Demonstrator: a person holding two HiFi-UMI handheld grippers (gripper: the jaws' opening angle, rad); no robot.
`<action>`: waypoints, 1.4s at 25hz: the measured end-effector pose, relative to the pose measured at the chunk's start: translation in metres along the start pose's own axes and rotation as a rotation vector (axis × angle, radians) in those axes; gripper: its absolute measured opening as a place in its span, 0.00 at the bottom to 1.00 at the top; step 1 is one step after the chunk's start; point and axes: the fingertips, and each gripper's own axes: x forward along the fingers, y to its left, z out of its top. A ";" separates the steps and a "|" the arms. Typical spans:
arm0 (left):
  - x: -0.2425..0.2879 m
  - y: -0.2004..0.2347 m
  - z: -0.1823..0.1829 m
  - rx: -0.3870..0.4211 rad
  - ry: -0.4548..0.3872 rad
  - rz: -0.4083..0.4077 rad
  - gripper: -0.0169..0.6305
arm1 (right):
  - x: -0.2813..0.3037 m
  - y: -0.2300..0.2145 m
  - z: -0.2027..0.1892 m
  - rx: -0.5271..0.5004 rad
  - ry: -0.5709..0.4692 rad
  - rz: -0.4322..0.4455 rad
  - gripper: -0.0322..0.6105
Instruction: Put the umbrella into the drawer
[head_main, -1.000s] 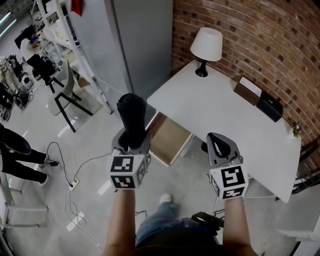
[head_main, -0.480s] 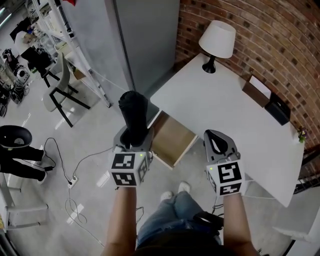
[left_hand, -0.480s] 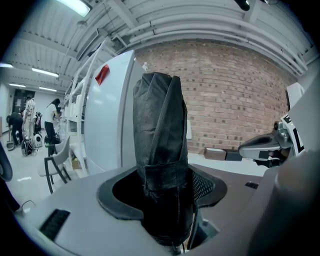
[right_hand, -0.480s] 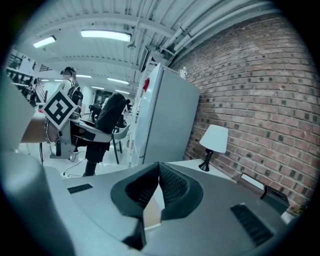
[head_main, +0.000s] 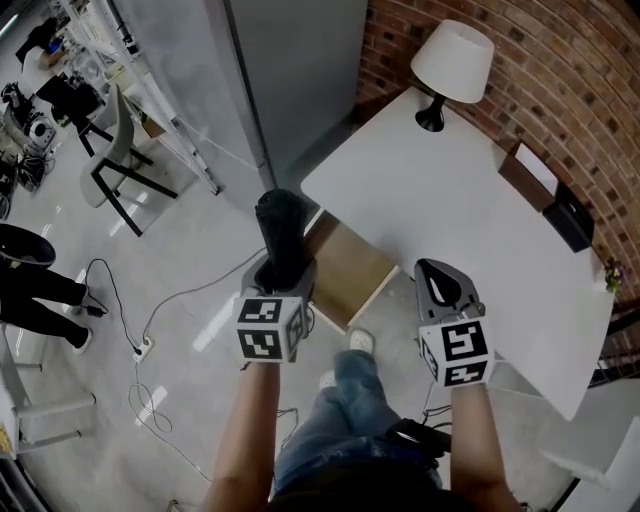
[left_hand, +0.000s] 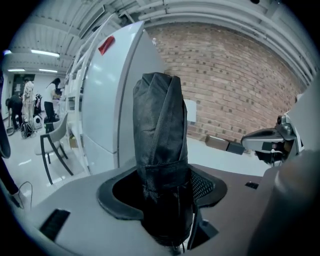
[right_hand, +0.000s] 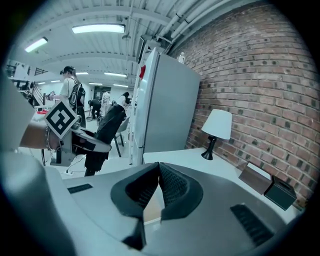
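A folded black umbrella (head_main: 282, 232) stands up out of my left gripper (head_main: 284, 276), which is shut on its lower part. In the left gripper view the umbrella (left_hand: 160, 145) fills the gap between the jaws of the left gripper (left_hand: 165, 186). The open wooden drawer (head_main: 347, 268) sticks out from under the white desk (head_main: 430, 190), just right of the umbrella. My right gripper (head_main: 441, 284) hovers off the desk's near edge with nothing in it. Its jaw tips meet in the right gripper view (right_hand: 159, 170), where the umbrella (right_hand: 107, 127) shows at the left.
A white lamp (head_main: 452, 60), a brown box (head_main: 527, 172) and a black box (head_main: 572, 216) stand along the brick wall on the desk. A grey cabinet (head_main: 290, 70) rises behind the drawer. A chair (head_main: 118, 172) and floor cables (head_main: 140, 350) lie left. My shoe (head_main: 360, 342) is below the drawer.
Both grippers have come lower and closer to the desk. The umbrella has shifted right, up to the drawer's left edge. My foot has stepped in under the drawer's front.
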 end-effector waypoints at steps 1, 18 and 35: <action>0.007 0.000 -0.006 -0.011 0.015 -0.005 0.42 | 0.004 -0.002 -0.004 0.004 0.008 0.004 0.05; 0.123 0.000 -0.105 -0.260 0.302 -0.009 0.42 | 0.063 -0.044 -0.045 0.030 0.105 0.062 0.05; 0.184 0.011 -0.187 -0.451 0.503 0.044 0.42 | 0.125 -0.057 -0.072 0.049 0.153 0.134 0.05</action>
